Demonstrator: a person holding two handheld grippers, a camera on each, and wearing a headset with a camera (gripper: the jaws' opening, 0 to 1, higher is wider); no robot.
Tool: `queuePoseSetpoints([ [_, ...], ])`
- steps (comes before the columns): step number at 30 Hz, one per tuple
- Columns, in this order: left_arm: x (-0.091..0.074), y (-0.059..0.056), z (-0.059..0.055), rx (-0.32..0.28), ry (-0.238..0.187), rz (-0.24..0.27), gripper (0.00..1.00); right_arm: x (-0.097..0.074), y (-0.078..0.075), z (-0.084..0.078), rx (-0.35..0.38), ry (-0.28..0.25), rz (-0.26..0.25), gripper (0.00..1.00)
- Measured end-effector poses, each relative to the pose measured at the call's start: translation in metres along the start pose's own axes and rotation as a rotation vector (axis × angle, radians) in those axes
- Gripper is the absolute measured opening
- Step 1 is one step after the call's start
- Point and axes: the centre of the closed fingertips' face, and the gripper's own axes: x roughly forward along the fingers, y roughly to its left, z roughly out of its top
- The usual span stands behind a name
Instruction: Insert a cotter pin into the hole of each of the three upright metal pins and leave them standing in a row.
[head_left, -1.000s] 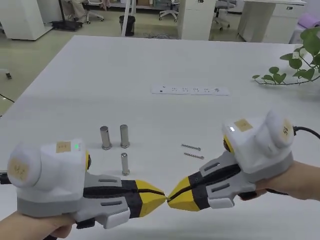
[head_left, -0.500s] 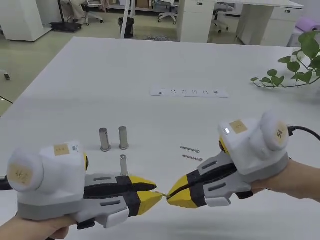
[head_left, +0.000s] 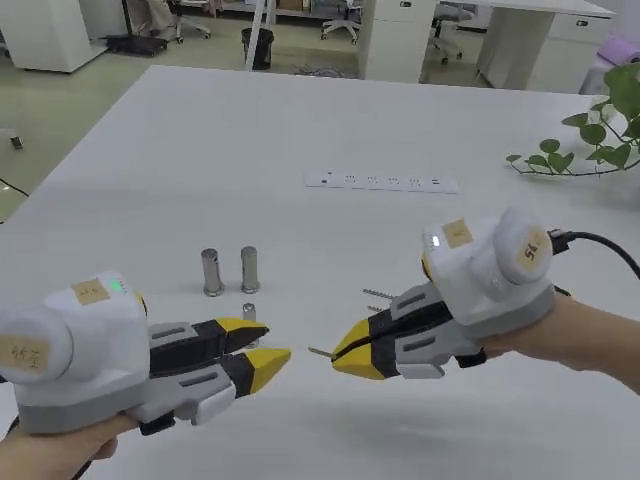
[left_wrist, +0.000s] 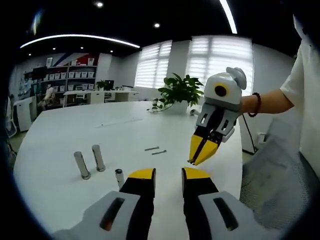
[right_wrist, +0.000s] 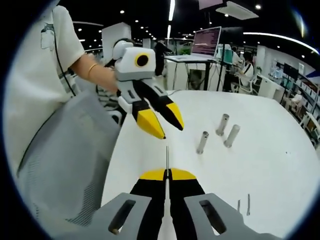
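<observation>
The left tongs (head_left: 270, 341) gape, holding nothing. The right tongs (head_left: 336, 360) pinch tight on a cotter pin (head_left: 320, 353) jutting toward them. Three metal pins (head_left: 249, 270) stand on the table (head_left: 350, 120) just beyond the left tongs.

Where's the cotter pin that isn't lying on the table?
Head view, centre: the thin metal cotter pin pokes from the yellow tips of the shut right gripper, pointing toward the open left gripper.

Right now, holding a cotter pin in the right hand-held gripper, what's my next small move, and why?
Probably carry the right hand-held gripper toward the nearest metal pin and aim at its hole: the cotter pin juts from its shut jaws, and the open left hand-held gripper could steady that pin.
</observation>
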Motion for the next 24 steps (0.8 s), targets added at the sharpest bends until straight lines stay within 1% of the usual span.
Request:
queuePoseSetpoints([
  [4, -0.002, 0.014, -0.002, 0.005, 0.0, 0.058, 0.2, 0.005, -0.008, -0.001, -0.006, 0.023, -0.019, 0.02],
  [6, -0.004, 0.025, -0.005, 0.002, 0.001, 0.101, 0.2, 0.007, -0.012, -0.003, -0.01, 0.038, -0.029, 0.02],
  [10, -0.007, 0.04, -0.011, -0.016, 0.005, 0.155, 0.2, 0.011, -0.019, -0.005, -0.011, 0.061, -0.049, 0.02],
  [15, -0.006, 0.055, -0.018, -0.014, 0.02, 0.202, 0.2, 0.015, -0.027, -0.008, -0.001, 0.081, -0.066, 0.02],
  [16, -0.004, 0.058, -0.02, -0.014, 0.03, 0.216, 0.2, 0.016, -0.029, -0.009, 0.0, 0.091, -0.072, 0.02],
  [18, -0.003, 0.061, -0.022, -0.016, 0.037, 0.22, 0.2, 0.019, -0.032, -0.01, 0.004, 0.096, -0.076, 0.02],
  [19, -0.001, 0.064, -0.023, -0.008, 0.043, 0.227, 0.2, 0.019, -0.033, -0.01, 0.006, 0.099, -0.077, 0.02],
  [21, 0.002, 0.068, -0.026, 0.003, 0.062, 0.24, 0.2, 0.021, -0.036, -0.011, 0.009, 0.11, -0.087, 0.02],
  [24, 0.006, 0.072, -0.029, -0.003, 0.066, 0.243, 0.2, 0.024, -0.042, -0.014, 0.01, 0.126, -0.101, 0.02],
])
